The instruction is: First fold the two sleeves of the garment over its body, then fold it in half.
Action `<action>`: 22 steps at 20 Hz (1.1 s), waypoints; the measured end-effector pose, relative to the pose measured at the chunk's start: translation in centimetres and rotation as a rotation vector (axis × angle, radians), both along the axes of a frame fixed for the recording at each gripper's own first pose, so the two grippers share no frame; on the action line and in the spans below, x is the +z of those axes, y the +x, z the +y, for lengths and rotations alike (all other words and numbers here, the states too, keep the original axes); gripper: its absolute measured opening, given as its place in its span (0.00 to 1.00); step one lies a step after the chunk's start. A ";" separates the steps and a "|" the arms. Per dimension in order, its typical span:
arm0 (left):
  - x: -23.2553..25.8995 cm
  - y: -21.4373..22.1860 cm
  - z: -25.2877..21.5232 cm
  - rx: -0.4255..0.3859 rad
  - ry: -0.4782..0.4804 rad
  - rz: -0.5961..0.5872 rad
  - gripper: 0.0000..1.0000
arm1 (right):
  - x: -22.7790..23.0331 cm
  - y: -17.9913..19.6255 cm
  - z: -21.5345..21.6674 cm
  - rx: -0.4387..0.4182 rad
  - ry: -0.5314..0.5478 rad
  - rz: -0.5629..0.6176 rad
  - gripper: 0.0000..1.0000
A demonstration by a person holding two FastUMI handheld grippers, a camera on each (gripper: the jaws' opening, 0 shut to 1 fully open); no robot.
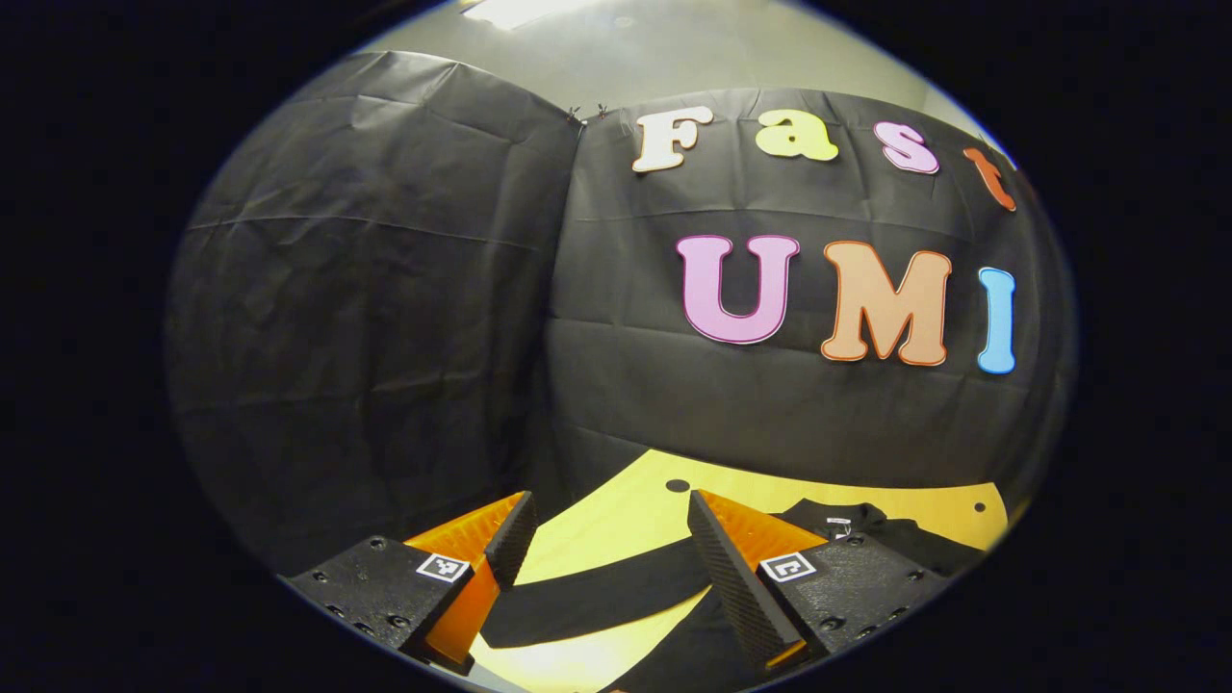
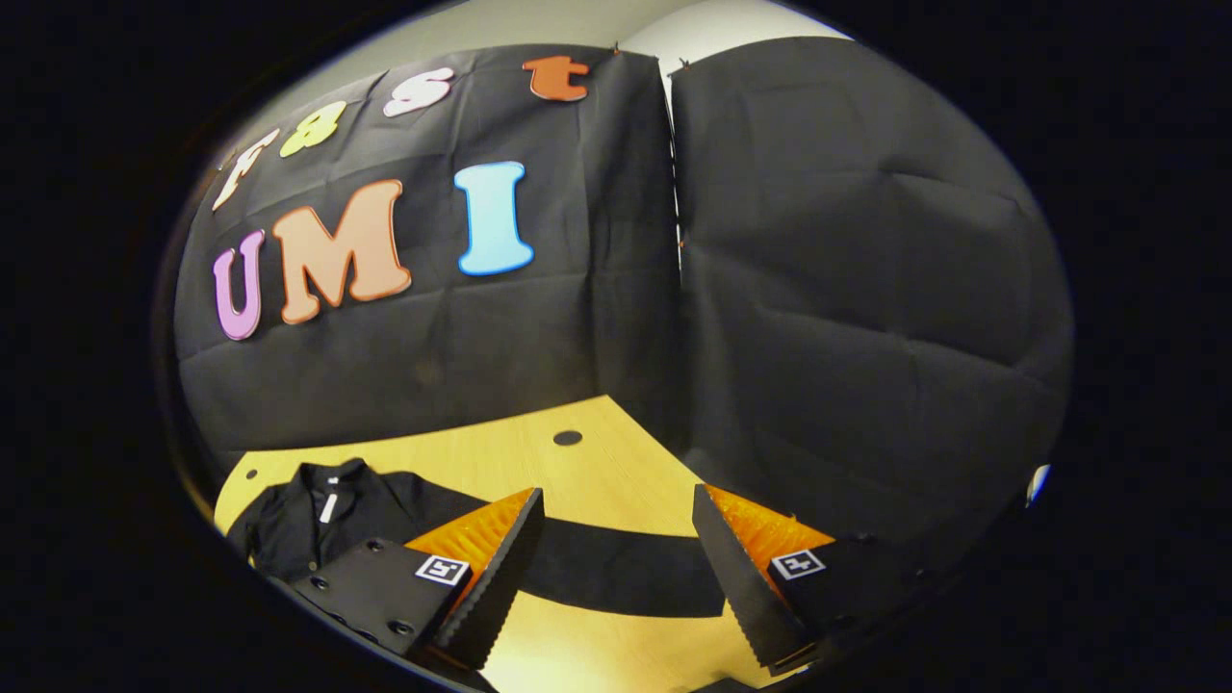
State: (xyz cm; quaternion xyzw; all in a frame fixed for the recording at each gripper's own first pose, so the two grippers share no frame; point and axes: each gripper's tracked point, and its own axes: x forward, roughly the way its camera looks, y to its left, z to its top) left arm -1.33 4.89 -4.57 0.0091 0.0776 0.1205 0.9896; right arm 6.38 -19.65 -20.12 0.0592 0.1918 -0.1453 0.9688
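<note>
A black long-sleeved garment lies flat on a light wooden table. In the left gripper view its collar with a white tag [image 1: 839,525] is at the lower right, and one sleeve [image 1: 587,597] stretches out to the left. My left gripper [image 1: 611,558] hangs open above that sleeve, nothing between its fingers. In the right gripper view the garment's body and collar [image 2: 332,520] lie at the lower left, and the other sleeve [image 2: 626,577] runs out to the right. My right gripper [image 2: 616,568] is open above this sleeve, holding nothing.
The wooden table [image 1: 626,510] ends at the black cloth walls close behind it. Small dark holes [image 2: 567,438] mark the tabletop. Bare wood [image 2: 577,472] shows beyond each sleeve.
</note>
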 end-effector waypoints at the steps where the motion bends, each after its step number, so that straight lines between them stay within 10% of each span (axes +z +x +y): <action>1: 0.0 0.0 -0.2 0.001 0.011 0.004 0.93 | -1.6 0.3 -0.8 0.001 0.011 0.030 0.98; 22: -1.4 -2.1 -1.5 0.012 0.068 0.075 0.94 | -16.1 3.2 -6.5 -0.070 0.104 0.365 0.99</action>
